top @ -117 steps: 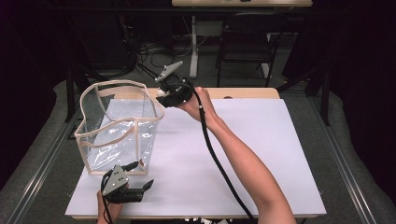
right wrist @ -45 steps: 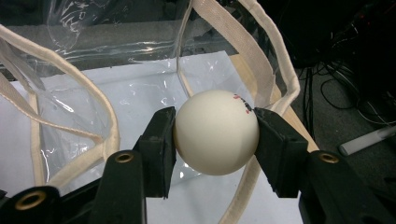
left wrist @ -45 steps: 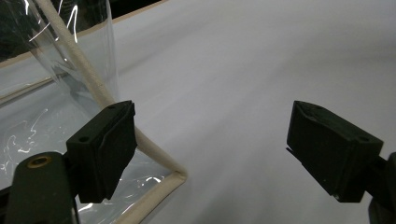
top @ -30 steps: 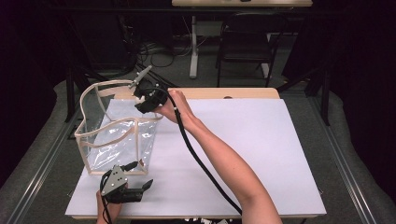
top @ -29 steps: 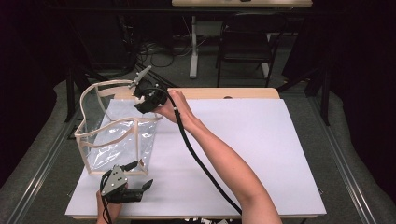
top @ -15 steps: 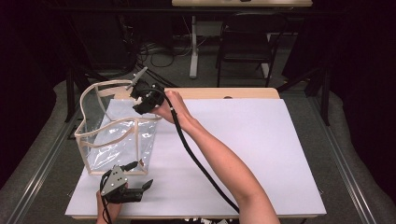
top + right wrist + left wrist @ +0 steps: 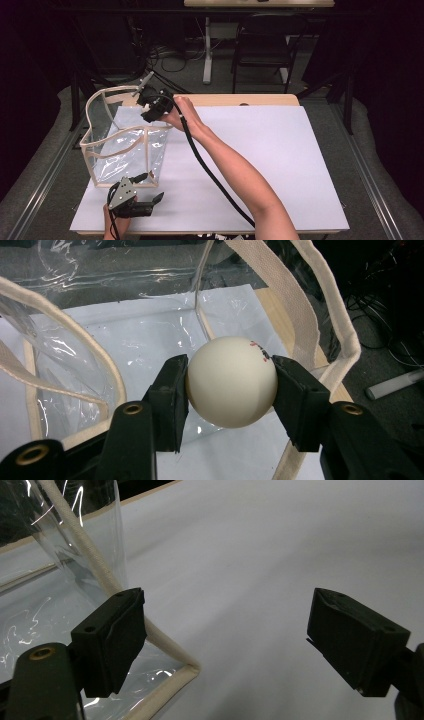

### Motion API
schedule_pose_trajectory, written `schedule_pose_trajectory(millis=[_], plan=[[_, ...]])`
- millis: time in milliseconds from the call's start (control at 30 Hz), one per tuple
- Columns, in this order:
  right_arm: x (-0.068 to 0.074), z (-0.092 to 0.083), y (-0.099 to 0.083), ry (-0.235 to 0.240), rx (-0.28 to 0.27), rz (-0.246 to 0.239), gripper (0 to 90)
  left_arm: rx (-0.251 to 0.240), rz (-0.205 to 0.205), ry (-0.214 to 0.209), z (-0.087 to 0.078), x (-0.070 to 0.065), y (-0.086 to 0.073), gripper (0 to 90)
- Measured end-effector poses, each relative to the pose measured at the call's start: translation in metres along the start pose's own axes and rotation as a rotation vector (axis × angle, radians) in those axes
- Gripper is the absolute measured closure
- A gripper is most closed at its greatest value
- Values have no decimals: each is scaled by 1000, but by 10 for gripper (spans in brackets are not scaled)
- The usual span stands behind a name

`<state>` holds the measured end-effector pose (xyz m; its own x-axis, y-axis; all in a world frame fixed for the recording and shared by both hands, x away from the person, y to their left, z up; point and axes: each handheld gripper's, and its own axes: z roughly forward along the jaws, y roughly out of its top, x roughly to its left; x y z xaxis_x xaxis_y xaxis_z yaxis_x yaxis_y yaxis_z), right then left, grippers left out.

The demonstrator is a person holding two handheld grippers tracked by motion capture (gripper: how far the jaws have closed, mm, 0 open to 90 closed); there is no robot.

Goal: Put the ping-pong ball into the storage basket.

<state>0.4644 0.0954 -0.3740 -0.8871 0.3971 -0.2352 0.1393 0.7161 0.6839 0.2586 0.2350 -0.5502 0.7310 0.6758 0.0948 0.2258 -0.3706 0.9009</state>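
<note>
The right tongs (image 7: 231, 385) clench a white ball (image 7: 232, 382) between both pads, held over the open top of a clear bag (image 7: 122, 145) with cream trim. The left tongs (image 7: 225, 640) gape released just beside the bag's near bottom corner, low over the white bench (image 7: 280, 165).

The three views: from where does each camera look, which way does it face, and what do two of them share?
High view: above the table's near side, facing forward and down; both forearms, right gripper, left gripper.
Left gripper view: rides the open left gripper, facing the white table beside the bag's corner.
Right gripper view: rides the right gripper, whose jaws hold a white ball.
All share the clear bag.
</note>
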Motion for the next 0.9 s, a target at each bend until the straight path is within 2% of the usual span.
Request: schedule_pose_trajectory(millis=[533,900], plan=[[2,8,5,2,36,-20,504,1,1,-2,0,0,0,159],[2,16,6,5,62,-15,502,1,1,-2,0,1,0,159]])
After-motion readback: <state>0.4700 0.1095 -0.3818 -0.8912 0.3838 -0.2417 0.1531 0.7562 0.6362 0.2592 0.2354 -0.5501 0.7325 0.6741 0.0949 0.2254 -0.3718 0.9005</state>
